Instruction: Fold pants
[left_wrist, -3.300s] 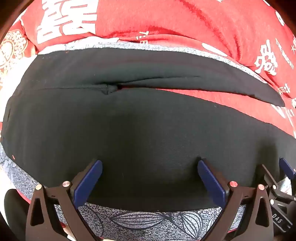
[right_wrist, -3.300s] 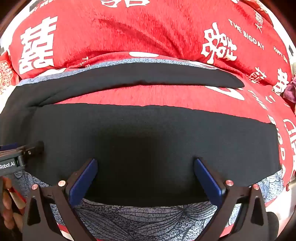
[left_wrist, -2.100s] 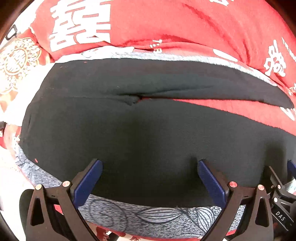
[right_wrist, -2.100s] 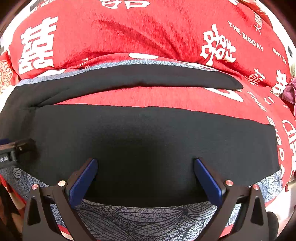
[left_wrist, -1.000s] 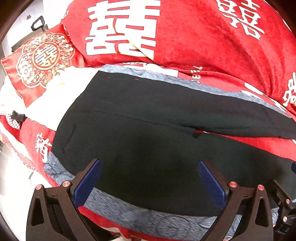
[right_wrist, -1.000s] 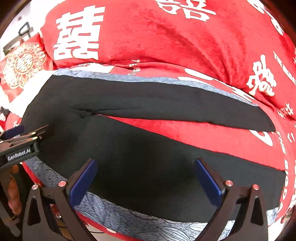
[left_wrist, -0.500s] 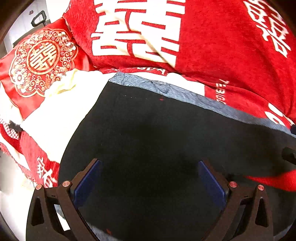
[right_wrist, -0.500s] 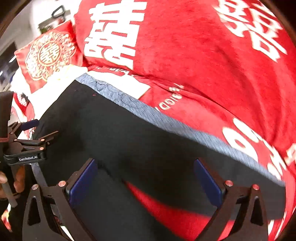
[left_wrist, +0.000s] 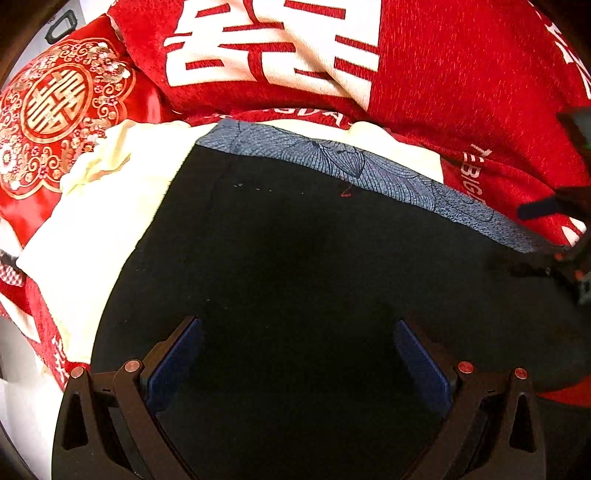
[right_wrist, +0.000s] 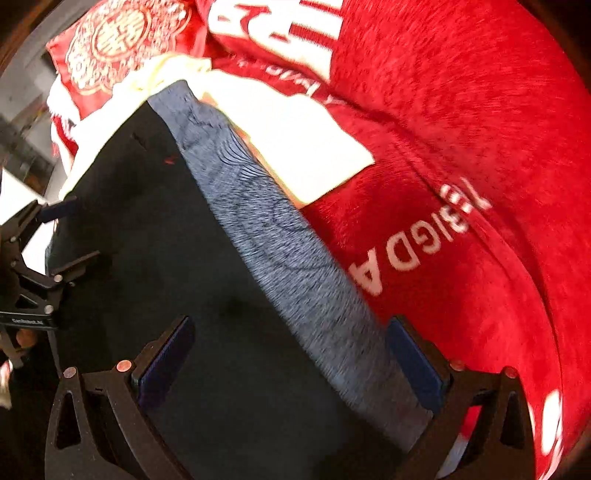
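Note:
Black pants with a blue-grey leaf-patterned side stripe lie spread on a red bed cover. My left gripper is open and hovers low over the black fabric near the waist end. My right gripper is open, tilted, above the pants' far edge, straddling the patterned stripe. The left gripper also shows at the left edge of the right wrist view. The right gripper's tips show at the right edge of the left wrist view. Neither holds cloth.
A red cover with large white characters bulges behind the pants. A cream cloth lies left of the waist. A red embroidered pillow sits at far left. The bed's edge drops off at lower left.
Both grippers swept left along the pants, from the legs to the waist end. The right gripper has tilted and moved up to the far striped edge. Both stayed open.

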